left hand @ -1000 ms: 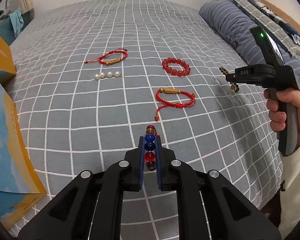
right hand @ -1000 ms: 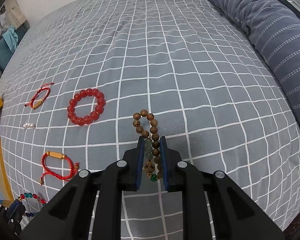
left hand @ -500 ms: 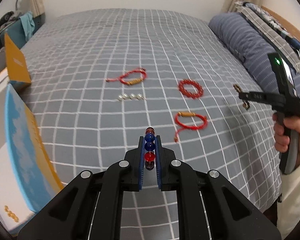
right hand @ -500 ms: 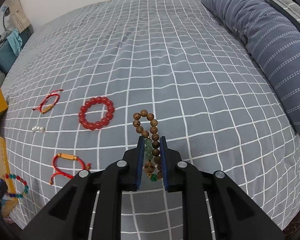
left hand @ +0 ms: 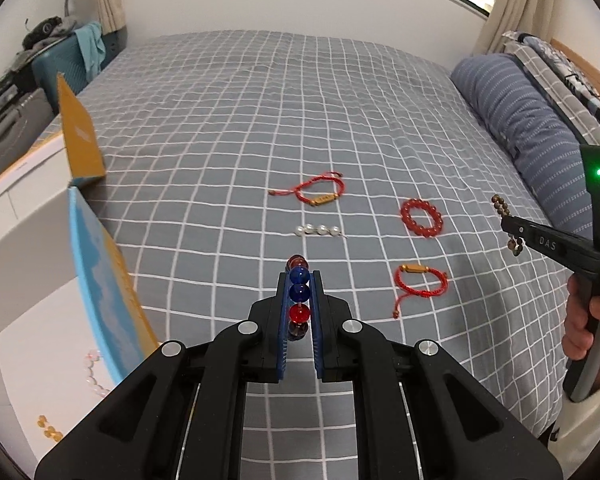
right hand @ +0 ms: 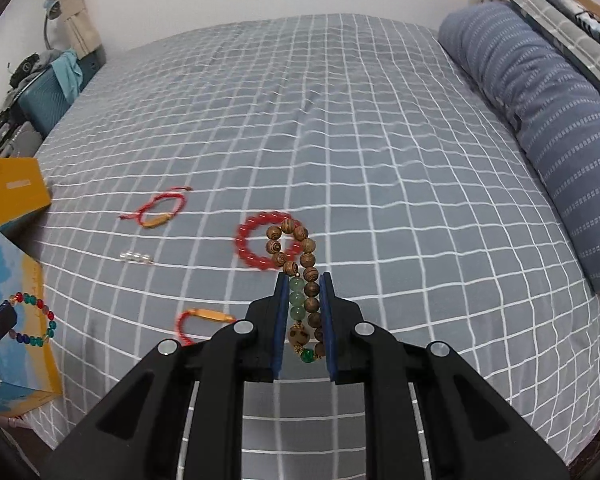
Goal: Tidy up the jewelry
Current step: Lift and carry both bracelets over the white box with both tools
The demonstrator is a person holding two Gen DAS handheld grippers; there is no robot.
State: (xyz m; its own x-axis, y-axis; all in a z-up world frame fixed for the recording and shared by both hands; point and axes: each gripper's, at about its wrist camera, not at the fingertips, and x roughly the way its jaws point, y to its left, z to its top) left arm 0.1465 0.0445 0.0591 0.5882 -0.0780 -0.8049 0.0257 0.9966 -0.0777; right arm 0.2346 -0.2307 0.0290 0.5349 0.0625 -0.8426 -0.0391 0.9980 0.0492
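My left gripper (left hand: 299,277) is shut on a bracelet of blue and red glass beads (left hand: 299,291), held above the checked grey bed (left hand: 220,160). My right gripper (right hand: 303,282) is shut on a wooden bead bracelet (right hand: 296,240) that has green beads, and its loop sticks out past the fingertips. On the bed lie a red bead bracelet (left hand: 421,218), two red string bracelets (left hand: 320,194) (left hand: 420,282) and a short row of pearls (left hand: 320,231). In the left wrist view the right gripper (left hand: 514,230) is at the right, in a person's hand (left hand: 584,320).
An open white box (left hand: 28,320) with a blue and yellow flap (left hand: 100,280) stands at the bed's left edge, with pale pink beads (left hand: 94,372) and amber beads (left hand: 50,432) inside. A yellow box (left hand: 78,136) sits behind it. A striped pillow (left hand: 524,120) lies at the right.
Both grippers have risen and drawn back with their bracelets still gripped. The jewelry on the bed looks smaller, and the white box's inside has come into view at the left.
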